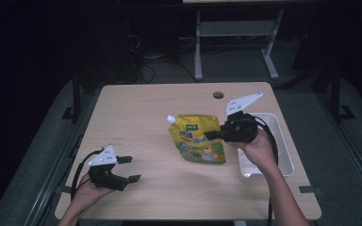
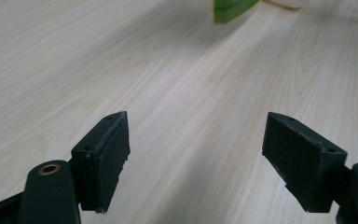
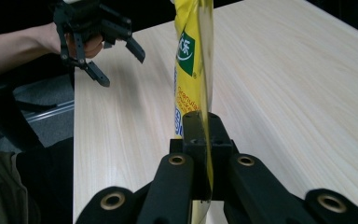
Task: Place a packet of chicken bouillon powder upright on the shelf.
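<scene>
Low at the frame's bottom left, my left gripper (image 1: 128, 169) is hovering with jaws spread and empty, while right of centre my right gripper (image 1: 215, 135) is pinching the yellow spouted pouch (image 1: 198, 139) by its edge above the table (image 1: 136, 108).

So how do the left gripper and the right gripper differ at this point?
The left gripper has its jaws spread wide with nothing between them; the right gripper is shut on the edge of the yellow pouch. The left gripper sits near the table's front left corner, by bare wood; the right gripper is beside the white tray. Both are black, hand-held, and carry a grey plate on top.
</scene>
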A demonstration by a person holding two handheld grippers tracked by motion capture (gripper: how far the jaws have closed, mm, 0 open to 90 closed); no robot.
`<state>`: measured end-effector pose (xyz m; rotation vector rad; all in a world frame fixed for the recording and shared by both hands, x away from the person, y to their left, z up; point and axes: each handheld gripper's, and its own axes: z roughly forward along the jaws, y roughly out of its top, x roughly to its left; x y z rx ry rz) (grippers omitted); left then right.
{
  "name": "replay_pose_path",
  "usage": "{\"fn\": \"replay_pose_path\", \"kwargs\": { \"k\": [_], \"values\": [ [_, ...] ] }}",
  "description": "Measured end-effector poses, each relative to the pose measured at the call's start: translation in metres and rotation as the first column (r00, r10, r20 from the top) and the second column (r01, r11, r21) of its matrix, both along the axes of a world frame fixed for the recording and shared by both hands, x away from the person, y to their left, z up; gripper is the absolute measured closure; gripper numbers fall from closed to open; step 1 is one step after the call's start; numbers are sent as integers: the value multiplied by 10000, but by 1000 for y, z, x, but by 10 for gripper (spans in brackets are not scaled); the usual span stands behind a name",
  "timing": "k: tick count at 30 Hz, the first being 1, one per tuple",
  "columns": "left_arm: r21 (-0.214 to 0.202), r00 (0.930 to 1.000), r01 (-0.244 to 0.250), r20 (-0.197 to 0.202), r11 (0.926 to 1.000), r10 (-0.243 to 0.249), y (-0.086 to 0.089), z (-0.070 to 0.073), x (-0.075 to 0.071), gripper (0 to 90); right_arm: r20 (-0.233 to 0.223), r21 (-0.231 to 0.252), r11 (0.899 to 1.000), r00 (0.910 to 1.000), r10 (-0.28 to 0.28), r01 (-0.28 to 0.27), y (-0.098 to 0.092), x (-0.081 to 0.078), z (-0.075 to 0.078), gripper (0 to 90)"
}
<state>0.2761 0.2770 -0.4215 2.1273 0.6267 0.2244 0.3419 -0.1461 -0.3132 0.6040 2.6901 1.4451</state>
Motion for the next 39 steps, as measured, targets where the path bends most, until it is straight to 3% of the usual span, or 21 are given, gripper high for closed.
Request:
{"fn": "replay_pose_path", "kwargs": {
  "k": [8, 17, 23, 32, 39],
  "values": [
    [36, 9999, -85, -99, 10000, 86, 2, -5, 2, 231, 188, 220, 9989, 9989, -423, 419, -19, -1, 8, 899],
    [29, 9997, -35, -240, 10000, 36, 2, -10, 3, 230, 349, 131, 9965, 9959, -834, 830, -35, 6, 18, 898],
    [-259, 9996, -186, -234, 9995, 180, 6, -9, 3, 229, 510, 113, 9941, 9928, -1083, 1078, -47, 10, 25, 898],
    [-258, 9993, -272, -266, 9993, 265, 9, -10, 5, 228, 657, 55, 9892, 9871, -1462, 1461, -64, 12, 30, 898],
    [-660, 9988, -370, -342, 9971, 348, 14, -9, 6, 225, 655, 50, 9852, 9831, -1712, 1713, -80, 12, 28, 898]
  ]
}}
